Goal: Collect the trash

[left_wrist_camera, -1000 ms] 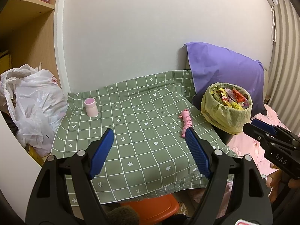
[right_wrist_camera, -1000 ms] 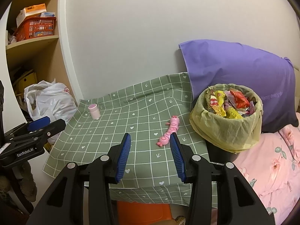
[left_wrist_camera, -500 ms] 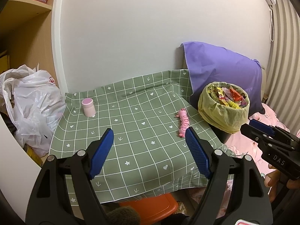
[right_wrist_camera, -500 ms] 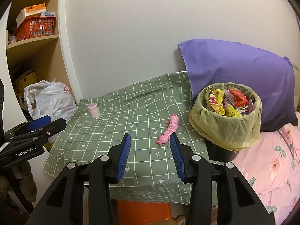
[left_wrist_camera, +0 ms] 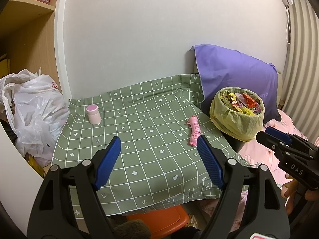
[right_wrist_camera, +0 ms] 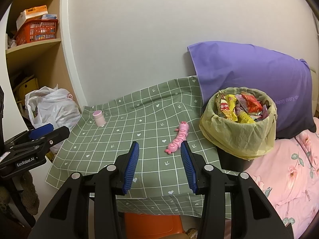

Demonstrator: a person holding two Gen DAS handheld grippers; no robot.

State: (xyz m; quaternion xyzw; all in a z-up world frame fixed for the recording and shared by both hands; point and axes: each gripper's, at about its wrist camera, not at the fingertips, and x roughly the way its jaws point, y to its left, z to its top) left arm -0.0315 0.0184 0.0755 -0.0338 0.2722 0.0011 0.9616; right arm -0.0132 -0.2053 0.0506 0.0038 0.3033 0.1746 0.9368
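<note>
Both claws hang back from the near edge of the green checked tablecloth (right_wrist_camera: 139, 131), each with its blue pads spread apart and nothing between them: the left gripper (left_wrist_camera: 159, 159) is wide, the right gripper (right_wrist_camera: 159, 159) narrower. On the cloth lie 2 loose things: 1 pink caterpillar-shaped toy (right_wrist_camera: 178, 138) just ahead of the right gripper's pads and slightly right of their gap, and 1 small pink-capped bottle (right_wrist_camera: 99, 118) standing far ahead and to the left, nearer the left gripper's side. Right of the right gripper stands 1 bin lined with a yellow bag (right_wrist_camera: 237, 137), already heaped with snack wrappers to its rim. That fits a bin filled with 2 pieces remaining, or a cleared table where these 2 simply belong; I cannot tell which. If the toy is taken, close across its narrow body, not its length, and release it low over the heaped wrappers so it cannot roll off.
</note>
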